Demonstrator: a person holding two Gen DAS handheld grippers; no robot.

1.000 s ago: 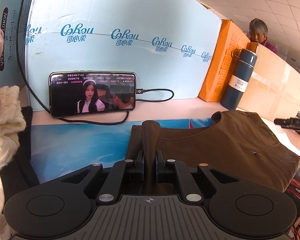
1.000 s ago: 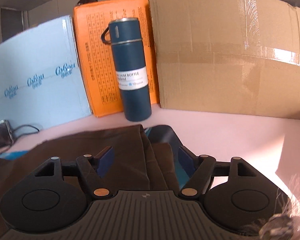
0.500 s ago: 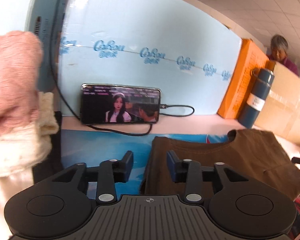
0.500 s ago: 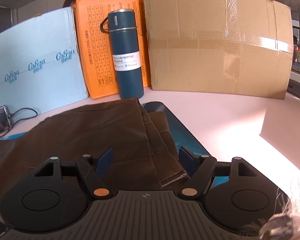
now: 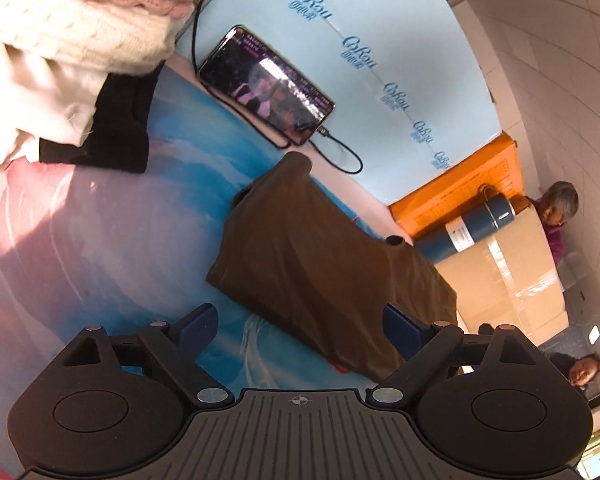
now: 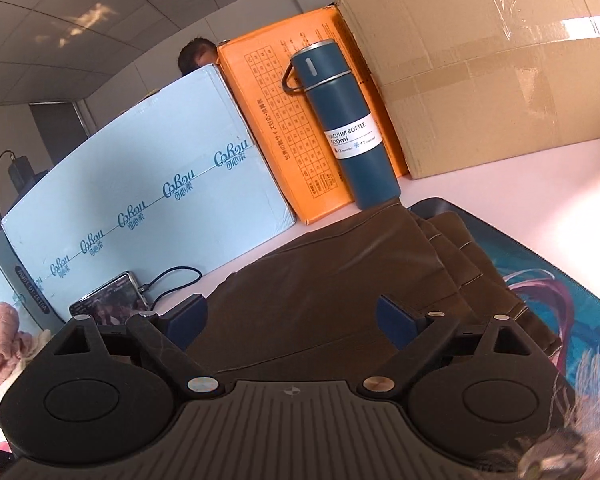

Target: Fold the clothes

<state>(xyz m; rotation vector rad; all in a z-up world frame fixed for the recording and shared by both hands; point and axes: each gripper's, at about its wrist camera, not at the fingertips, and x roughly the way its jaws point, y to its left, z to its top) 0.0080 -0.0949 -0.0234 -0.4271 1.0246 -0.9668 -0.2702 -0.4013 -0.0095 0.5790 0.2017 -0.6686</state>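
Observation:
A brown garment (image 5: 316,264) lies folded on the blue patterned mat (image 5: 180,184); it also shows in the right wrist view (image 6: 340,292), with stacked folded edges on its right side. My left gripper (image 5: 300,330) is open and empty, raised and tilted above the garment's near edge. My right gripper (image 6: 290,322) is open and empty, just above the garment's near side. A pile of pink, cream and black clothes (image 5: 72,40) sits at the upper left.
A phone (image 5: 266,86) with a cable leans against a light blue box (image 5: 340,8). An orange box (image 6: 296,120), a dark blue vacuum bottle (image 6: 346,124) and a cardboard box (image 6: 496,64) stand along the back. People (image 5: 556,208) are behind the boxes.
My left gripper let go of the brown garment's fold, opened wide, then lifted and rolled away. My right gripper stayed open and drew back and tilted.

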